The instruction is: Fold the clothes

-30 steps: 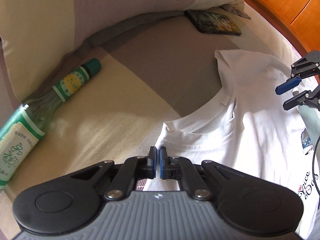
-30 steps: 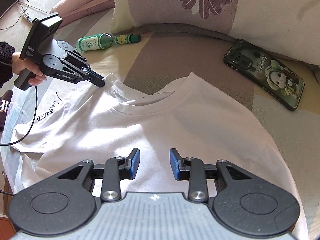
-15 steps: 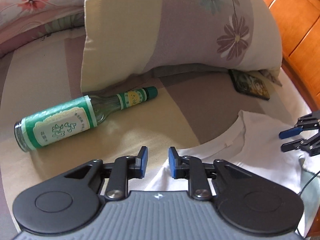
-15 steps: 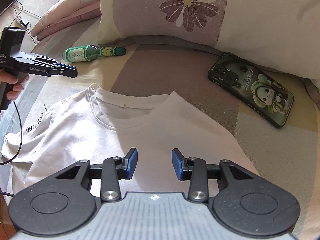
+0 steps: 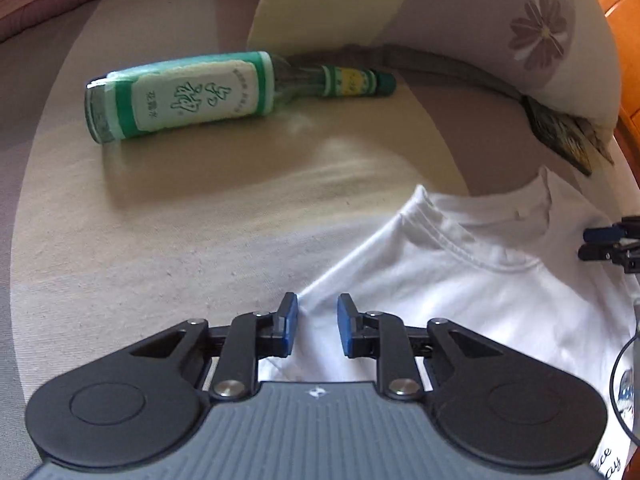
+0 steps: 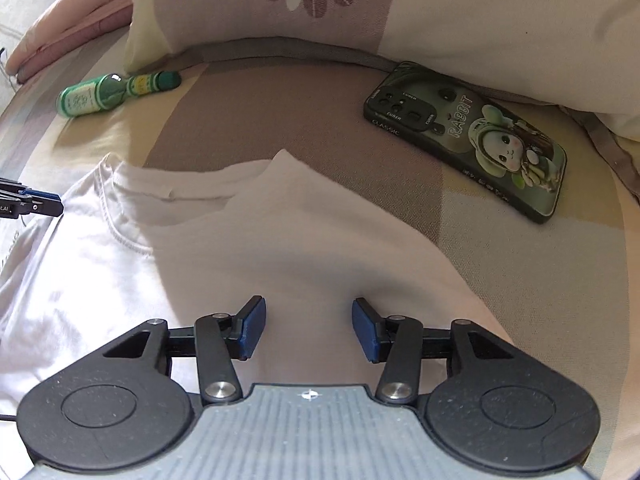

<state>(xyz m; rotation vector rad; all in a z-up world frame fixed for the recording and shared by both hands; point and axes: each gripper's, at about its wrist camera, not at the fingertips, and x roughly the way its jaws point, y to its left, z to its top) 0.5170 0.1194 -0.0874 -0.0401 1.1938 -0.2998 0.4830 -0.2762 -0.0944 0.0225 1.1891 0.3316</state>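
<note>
Phone case: dark green, lying on the bedding. "RABBIT" is printed along its middle beside a rabbit figure, "CLASSIC" along the edge by the camera block, and "CURER" several times around the lenses. A further line of small print along the lower edge is illegible.

Bottle: green and white label bearing large green Chinese characters, plus smaller vertical print too fine to read.

White T-shirt: partial cursive lettering at the frame edge, illegible.
</note>
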